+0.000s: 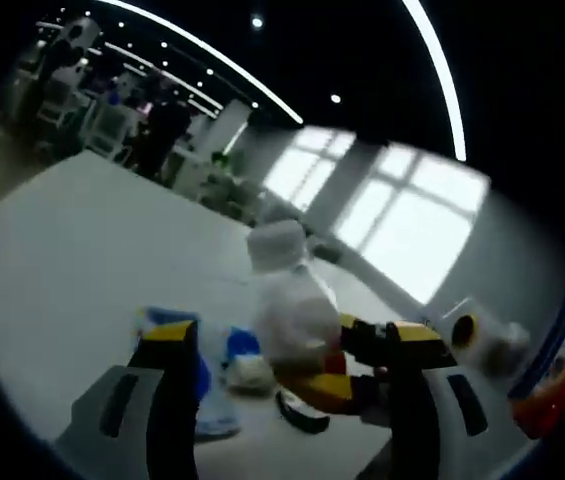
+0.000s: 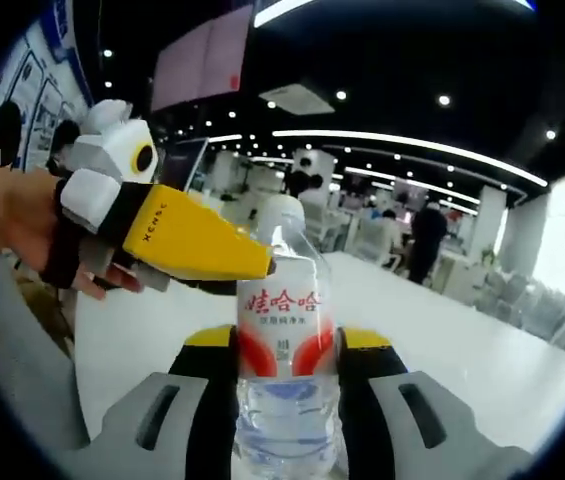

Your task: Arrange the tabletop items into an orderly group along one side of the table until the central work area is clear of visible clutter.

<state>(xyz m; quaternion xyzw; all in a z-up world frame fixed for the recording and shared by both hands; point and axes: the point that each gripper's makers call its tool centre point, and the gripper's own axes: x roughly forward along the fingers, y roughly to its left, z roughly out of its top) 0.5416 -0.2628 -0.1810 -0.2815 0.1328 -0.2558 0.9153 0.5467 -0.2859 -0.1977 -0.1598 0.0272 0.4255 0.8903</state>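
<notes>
Two grippers meet at one clear plastic water bottle [image 2: 282,330] held above a white table [image 2: 442,330]. In the left gripper view, blurred by motion, the left gripper [image 1: 287,375] shows its two black, yellow-tipped jaws rising from the bottom, set wide apart with nothing pinched between them. The bottle [image 1: 287,300] hangs between and just beyond those jaws, its white cap uppermost and tilted slightly left. From the right, the right gripper [image 1: 362,375] comes in and clamps the bottle's lower body, its yellow and black jaw tips against the red label. Below, on the white table [image 1: 72,250], lie small items near the left jaw: something blue [image 1: 177,325], a pale rounded object [image 1: 250,372] and a dark curved piece [image 1: 302,412]; they are too blurred to name. In the right gripper view, the right gripper [image 2: 287,365] has its two jaws pressed against either side of the bottle, pinching it upright at the red and white label, with the water-filled lower part between the jaws. The left gripper [image 2: 252,265] reaches in from the left, its long yellow jaw angled downward with its tip touching the bottle's shoulder just above the label. A person's hand [image 2: 22,225] grips its white and black body, fingers curled underneath.
</notes>
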